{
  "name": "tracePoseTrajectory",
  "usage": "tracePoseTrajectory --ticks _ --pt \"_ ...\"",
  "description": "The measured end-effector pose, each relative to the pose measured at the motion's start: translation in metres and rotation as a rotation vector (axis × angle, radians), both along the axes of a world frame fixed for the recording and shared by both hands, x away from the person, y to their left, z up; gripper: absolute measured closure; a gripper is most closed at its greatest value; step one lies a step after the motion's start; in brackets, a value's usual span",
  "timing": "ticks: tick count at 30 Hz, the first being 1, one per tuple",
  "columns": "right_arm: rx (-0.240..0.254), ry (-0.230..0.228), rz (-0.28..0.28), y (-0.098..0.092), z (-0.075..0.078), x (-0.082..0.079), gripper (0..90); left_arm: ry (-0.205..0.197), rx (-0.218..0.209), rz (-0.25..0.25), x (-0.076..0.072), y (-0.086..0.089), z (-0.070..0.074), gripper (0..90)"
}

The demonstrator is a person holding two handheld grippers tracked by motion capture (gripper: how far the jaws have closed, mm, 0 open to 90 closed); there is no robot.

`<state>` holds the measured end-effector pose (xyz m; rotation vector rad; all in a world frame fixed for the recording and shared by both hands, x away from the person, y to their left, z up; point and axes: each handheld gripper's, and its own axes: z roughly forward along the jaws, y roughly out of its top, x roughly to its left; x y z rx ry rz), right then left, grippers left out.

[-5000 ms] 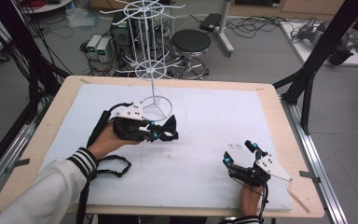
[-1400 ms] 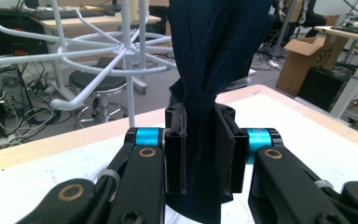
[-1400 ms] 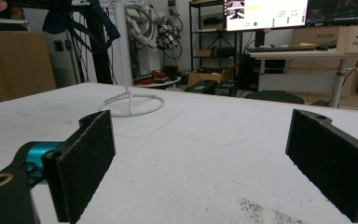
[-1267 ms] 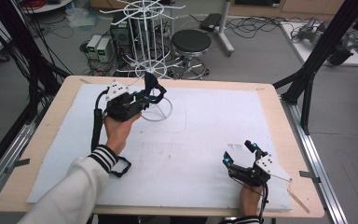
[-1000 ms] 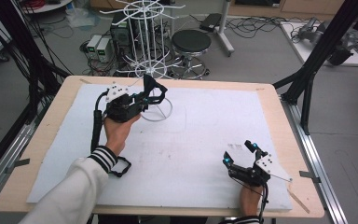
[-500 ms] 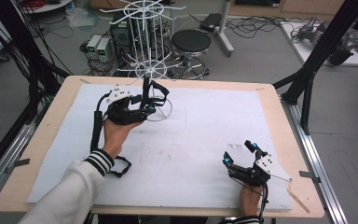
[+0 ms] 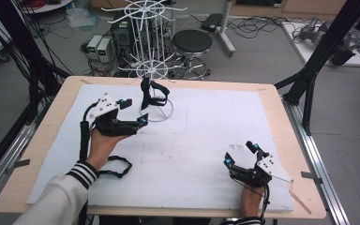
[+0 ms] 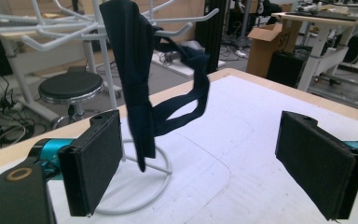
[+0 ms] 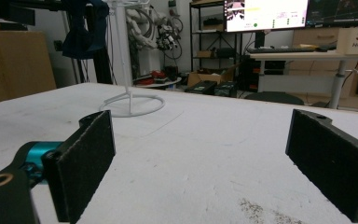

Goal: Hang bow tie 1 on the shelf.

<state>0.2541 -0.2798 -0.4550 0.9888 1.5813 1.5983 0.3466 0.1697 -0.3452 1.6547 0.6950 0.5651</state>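
Jaws wide apart on both sides, nothing between the pads. My left gripper (image 7: 136,123) sits just beside the white wire rack (image 7: 152,70), and from its own camera I'm looking straight past my two black pads at the dark strap (image 8: 142,88) draped over one of the rack's lower arms. It hangs free, a loop trailing off to one side, its tail dangling just above the rack's ring base (image 8: 161,172). No contact between pads and fabric that I can see.

I'd call that one hung: it's on the arm and the left gripper is clear of it.

Now, what's left. There's a second dark strap (image 7: 117,167) lying flat on the white mat (image 7: 206,136), right by my left wrist, near the front edge. That looks like the next one to go up, and nobody's touching it.

My right gripper (image 7: 242,154) is well apart from all this, parked low at the front right of the mat, open and idle, with the rack far off across the mat.

So, roughly halfway by my reckoning: one up, one on the table.
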Motion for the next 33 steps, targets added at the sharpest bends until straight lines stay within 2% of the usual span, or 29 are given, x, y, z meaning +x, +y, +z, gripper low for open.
tracePoseTrajectory --ticks 2,7,10,14,17,23,33 --pt "0.003 0.001 0.002 0.000 0.000 0.000 7.4 -0.013 0.015 -0.007 -0.004 0.004 0.000 15.1" --pt "0.004 0.001 0.000 0.000 0.000 0.000 7.4 -0.082 0.031 -0.010 -0.018 0.015 -0.001 15.3" --pt "0.005 0.000 0.000 0.000 0.000 0.000 7.4 -0.109 0.046 -0.024 -0.024 0.025 -0.002 15.4" --pt "0.003 -0.003 0.000 0.000 0.000 0.000 7.4 -0.139 0.033 -0.056 -0.029 0.039 -0.006 15.4" --pt "0.008 0.002 -0.001 -0.001 0.000 0.000 7.4 -0.137 0.017 -0.060 -0.029 0.051 -0.008 15.4" --pt "0.005 -0.002 -0.001 0.000 0.000 0.000 7.4 -0.129 0.006 -0.035 -0.035 0.070 -0.013 15.4" --pt "0.007 0.007 0.001 0.000 0.000 0.000 7.4 -0.160 -0.023 0.049 -0.048 0.101 -0.023 15.4"
